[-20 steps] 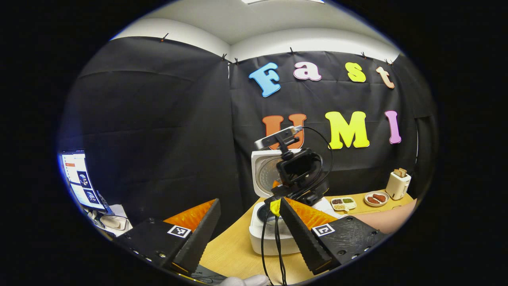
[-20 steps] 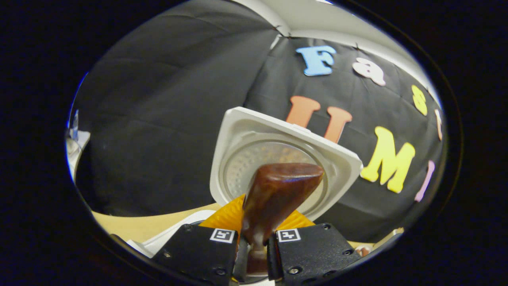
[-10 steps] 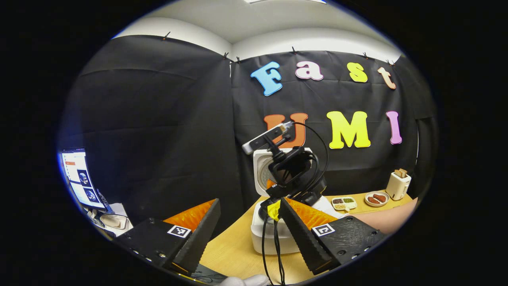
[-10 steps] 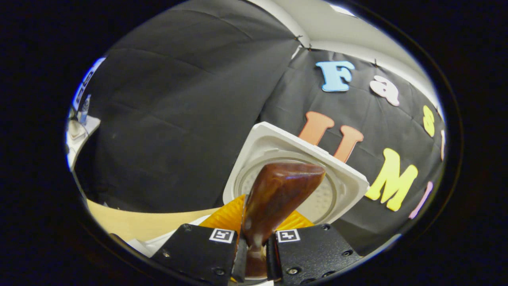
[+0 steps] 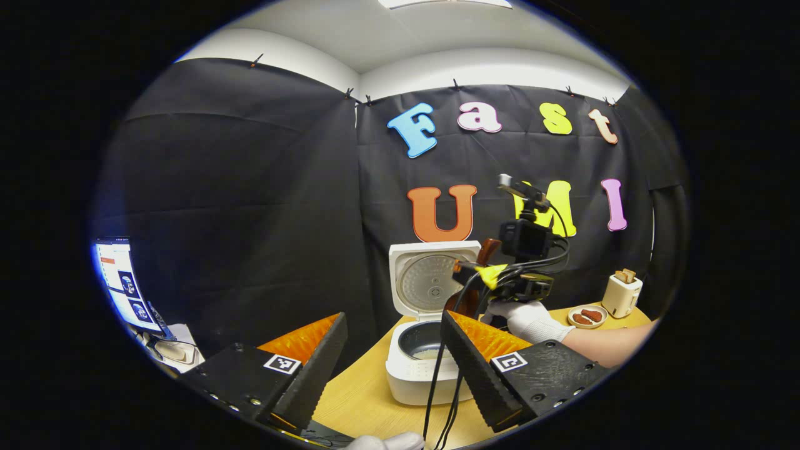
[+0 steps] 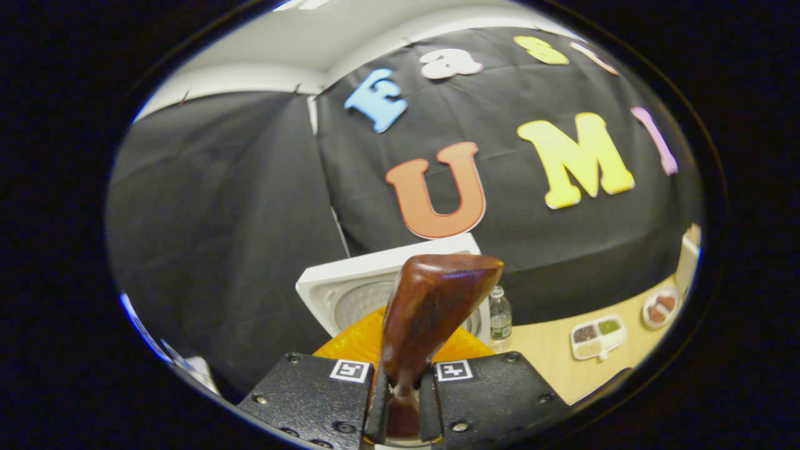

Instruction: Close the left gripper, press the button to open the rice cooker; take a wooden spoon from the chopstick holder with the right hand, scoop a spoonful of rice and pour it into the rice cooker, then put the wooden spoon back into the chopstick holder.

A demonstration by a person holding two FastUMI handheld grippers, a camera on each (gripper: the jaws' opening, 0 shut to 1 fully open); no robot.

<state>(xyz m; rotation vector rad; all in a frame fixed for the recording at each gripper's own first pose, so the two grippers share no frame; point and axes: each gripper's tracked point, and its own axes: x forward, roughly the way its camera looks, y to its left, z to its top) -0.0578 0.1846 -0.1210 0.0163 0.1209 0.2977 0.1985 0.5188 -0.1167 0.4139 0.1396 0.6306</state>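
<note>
Right gripper [image 6: 400,400] is pinching the wooden spoon [image 6: 431,312] by the neck, bowl pointing up and away from the camera — probably kept level-ish so it isn't dripping grains. In the left gripper view the right gripper [image 5: 494,275] is hanging at about 1 o'clock of the rice cooker [image 5: 419,369], apart from it. Cooker lid [image 5: 431,278] is standing open, pot showing some rice, so the pour looks done. Left gripper [image 5: 390,362] is idling with fingers spread, holding nothing — staying clear of the cooker. Chopstick holder: can't locate it.
</note>
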